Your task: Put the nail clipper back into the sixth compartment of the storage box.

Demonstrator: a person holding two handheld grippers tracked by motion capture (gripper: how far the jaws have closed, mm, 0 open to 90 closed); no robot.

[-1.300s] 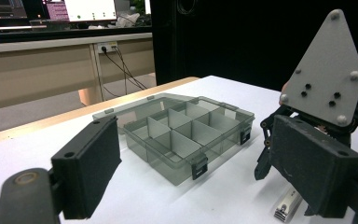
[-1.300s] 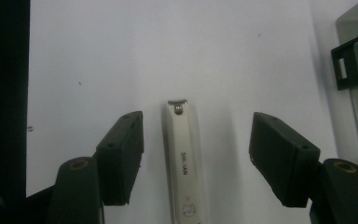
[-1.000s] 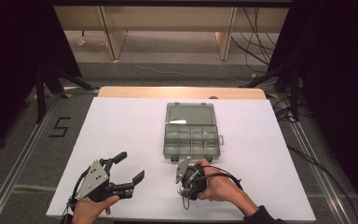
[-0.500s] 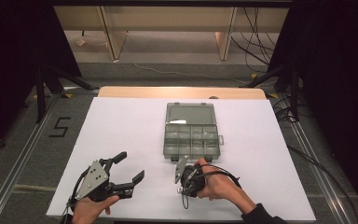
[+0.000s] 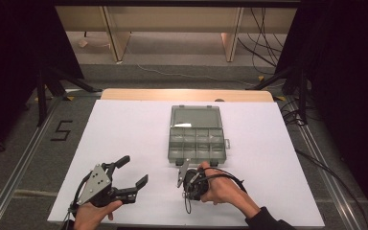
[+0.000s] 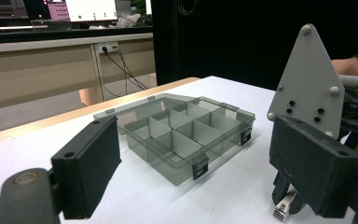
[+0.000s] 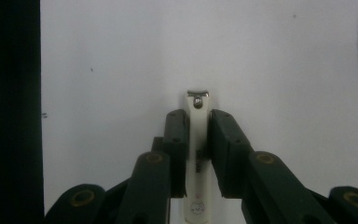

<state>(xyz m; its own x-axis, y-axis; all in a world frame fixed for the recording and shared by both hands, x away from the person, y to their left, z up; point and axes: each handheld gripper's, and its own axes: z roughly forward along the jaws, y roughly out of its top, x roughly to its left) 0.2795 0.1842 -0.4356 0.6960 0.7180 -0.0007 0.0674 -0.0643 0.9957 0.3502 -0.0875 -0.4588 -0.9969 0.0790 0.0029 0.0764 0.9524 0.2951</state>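
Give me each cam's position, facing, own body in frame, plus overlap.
High view: above the person's side, facing forward and down on the white table; both hands, left gripper and right gripper show.
Left gripper view: on the left gripper, looking level at the compartment box.
Right gripper view: looking down past pads pressing a nail clipper.
Shared: high and left gripper views both show the box.

Light falls evenly from above on the white counter (image 5: 124, 143), which reads bright while the surroundings on both sides sink into near black. The organiser box (image 6: 186, 135) casts a soft shadow. The right gripper view is hazy, with dark vignetting at its left edge.
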